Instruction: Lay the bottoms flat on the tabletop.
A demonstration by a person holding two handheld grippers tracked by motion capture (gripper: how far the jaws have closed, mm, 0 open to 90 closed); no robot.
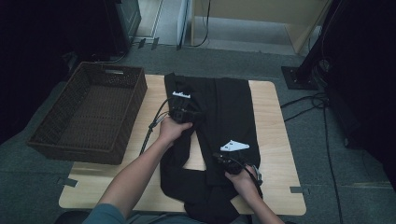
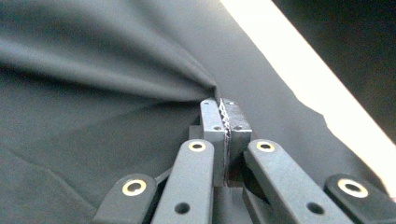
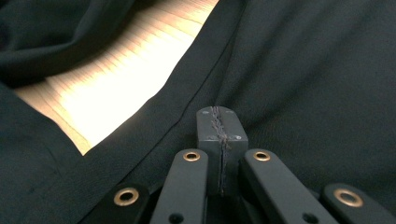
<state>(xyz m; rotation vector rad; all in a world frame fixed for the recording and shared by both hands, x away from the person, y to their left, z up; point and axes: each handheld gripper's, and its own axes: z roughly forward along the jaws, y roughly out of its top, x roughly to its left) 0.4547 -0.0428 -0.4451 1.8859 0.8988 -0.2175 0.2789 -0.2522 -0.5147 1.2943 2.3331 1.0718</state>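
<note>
On the wooden table a black garment lies spread out, and both grippers are on it. The left gripper sits near the far left part of the cloth, held by the left hand. In the left gripper view its jaws are pressed together, and a fold of the black garment is pinched between the pads; the cloth rises in a ridge that runs up to the jaw tips. Beyond the tips and to the right of them, a bright strip of the table shows past the edge of the cloth.

The right gripper rests on the near part of the garment, close to the person, with the right hand behind it. In the right gripper view its jaws are also closed tight, pinching the black garment at a seam line that runs away from the tips. To the left of these jaws, bare table is visible between two parts of the cloth.

To the left of the left gripper, well apart from it, a dark woven basket stands at the table's edge.
</note>
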